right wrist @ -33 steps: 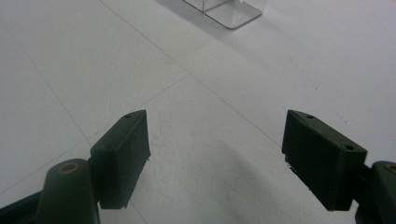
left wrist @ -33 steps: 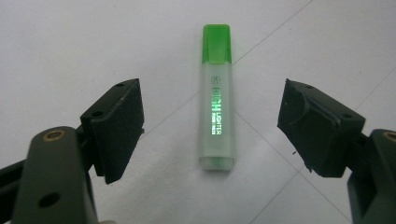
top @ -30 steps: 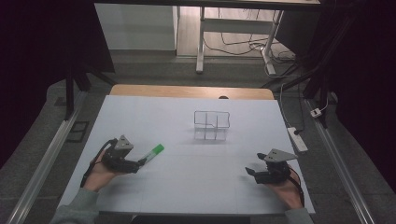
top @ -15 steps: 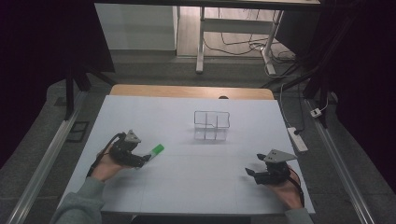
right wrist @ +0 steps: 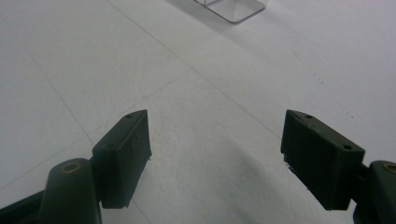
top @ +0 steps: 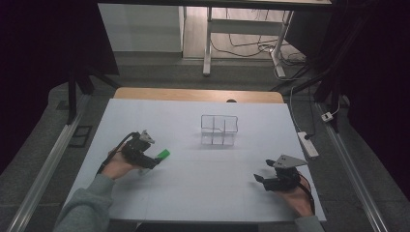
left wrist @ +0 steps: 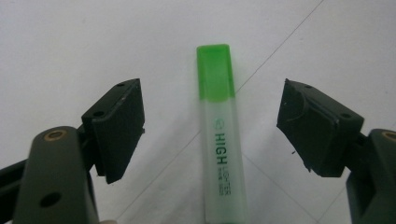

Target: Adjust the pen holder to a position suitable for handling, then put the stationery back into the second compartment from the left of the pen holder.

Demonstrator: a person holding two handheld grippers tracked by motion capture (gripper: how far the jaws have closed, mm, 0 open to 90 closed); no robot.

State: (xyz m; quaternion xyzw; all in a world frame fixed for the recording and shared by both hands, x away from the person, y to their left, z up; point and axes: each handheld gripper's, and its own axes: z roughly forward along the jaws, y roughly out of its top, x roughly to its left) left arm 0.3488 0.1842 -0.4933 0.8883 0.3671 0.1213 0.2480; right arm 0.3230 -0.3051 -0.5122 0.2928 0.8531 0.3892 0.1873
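Observation:
A green highlighter (left wrist: 220,140) with a green cap and a pale body printed "HIGH" lies on the white table (top: 193,188). It rests in the gap of my left gripper (left wrist: 210,121), whose jaws stand wide apart on either side without touching it. From above, the highlighter's green cap (top: 163,154) pokes out beyond my left gripper (top: 151,162) at the table's left. My right gripper (top: 261,180) sits low at the front right, open, with only bare table between the jaws of my right gripper (right wrist: 215,154).
A clear plastic divided organiser (top: 220,129) stands in the middle of the table towards the far side; its corner (right wrist: 231,9) appears ahead of the right gripper. A power strip (top: 307,143) lies off the table's right edge.
My left gripper has slid forward and to the right along the highlighter, so its open jaws now straddle the pen's body. The right gripper has stayed put.

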